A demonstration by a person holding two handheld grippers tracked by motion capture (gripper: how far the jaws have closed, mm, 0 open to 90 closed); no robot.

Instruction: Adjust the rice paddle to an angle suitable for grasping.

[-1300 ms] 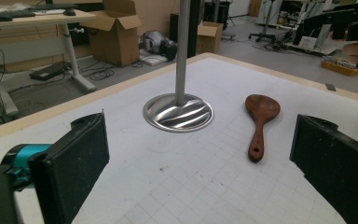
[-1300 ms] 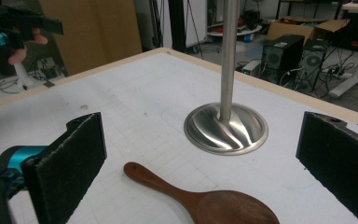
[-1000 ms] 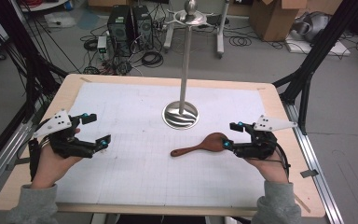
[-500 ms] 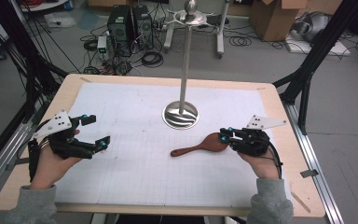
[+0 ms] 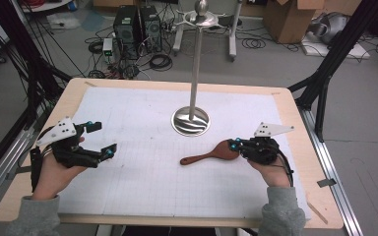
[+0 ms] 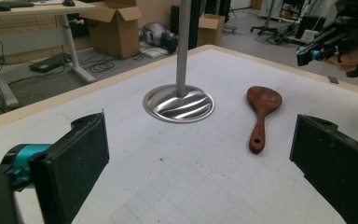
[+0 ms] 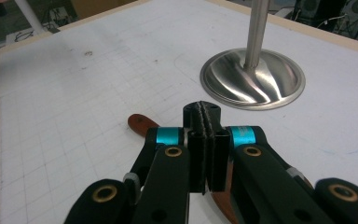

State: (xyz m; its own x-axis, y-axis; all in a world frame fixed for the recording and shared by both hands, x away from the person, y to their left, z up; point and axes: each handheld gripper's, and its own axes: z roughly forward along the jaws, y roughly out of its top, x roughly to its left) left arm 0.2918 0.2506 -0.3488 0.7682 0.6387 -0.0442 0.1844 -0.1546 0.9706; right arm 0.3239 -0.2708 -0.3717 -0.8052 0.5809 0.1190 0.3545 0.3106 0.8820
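My right gripper (image 5: 236, 145) sits low over the bowl end of the wooden spoon (image 5: 209, 154), its jaws having just closed until the pads meet, and I can't tell whether they pinch the spoon. The spoon lies flat on the white mat (image 5: 142, 132), just in front of the steel stand (image 5: 191, 120), handle pointing towards my left. My left gripper (image 5: 98, 138) rests well apart at the left side, forearm flat on the table, jaws wide open and empty.
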